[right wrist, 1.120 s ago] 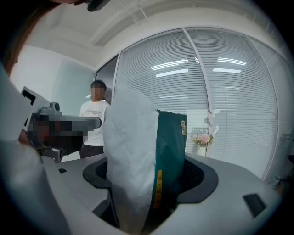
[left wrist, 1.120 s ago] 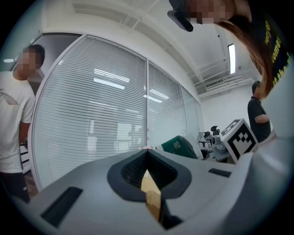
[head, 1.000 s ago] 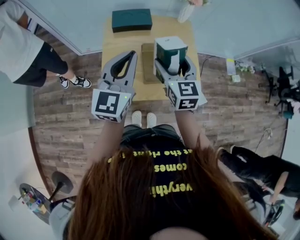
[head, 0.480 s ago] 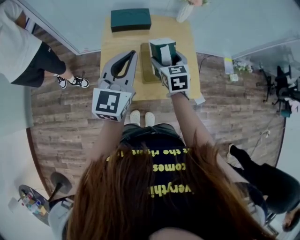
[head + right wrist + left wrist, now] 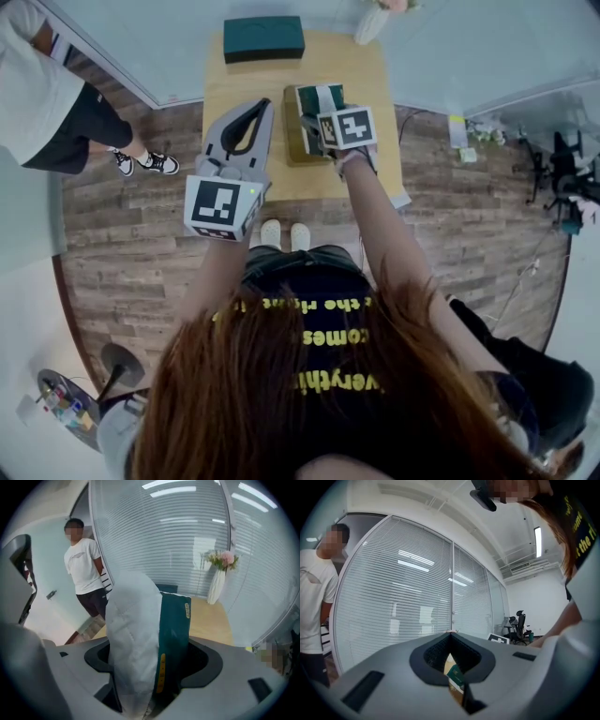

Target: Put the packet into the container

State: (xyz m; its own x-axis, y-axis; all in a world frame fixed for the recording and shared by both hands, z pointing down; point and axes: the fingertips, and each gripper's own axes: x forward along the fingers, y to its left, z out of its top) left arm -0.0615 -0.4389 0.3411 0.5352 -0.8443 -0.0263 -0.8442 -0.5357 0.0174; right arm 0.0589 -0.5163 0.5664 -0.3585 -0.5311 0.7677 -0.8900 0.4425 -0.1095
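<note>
While the green-and-white packet (image 5: 319, 99) sits over the brown container (image 5: 292, 141) on the wooden table (image 5: 232, 94), the right gripper (image 5: 324, 127) has it pinched upright between its jaws, white side left, green side right in the right gripper view. Whether packet and container touch, I can't tell. The left gripper (image 5: 260, 111) hovers just beside, jaws pressed together at the tips, nothing between them. Further out, a dark green box (image 5: 263, 39) lies at the table's far edge, a white vase (image 5: 370, 26) at the far right corner, and a person in a white shirt (image 5: 33, 89) stands off to the left
</note>
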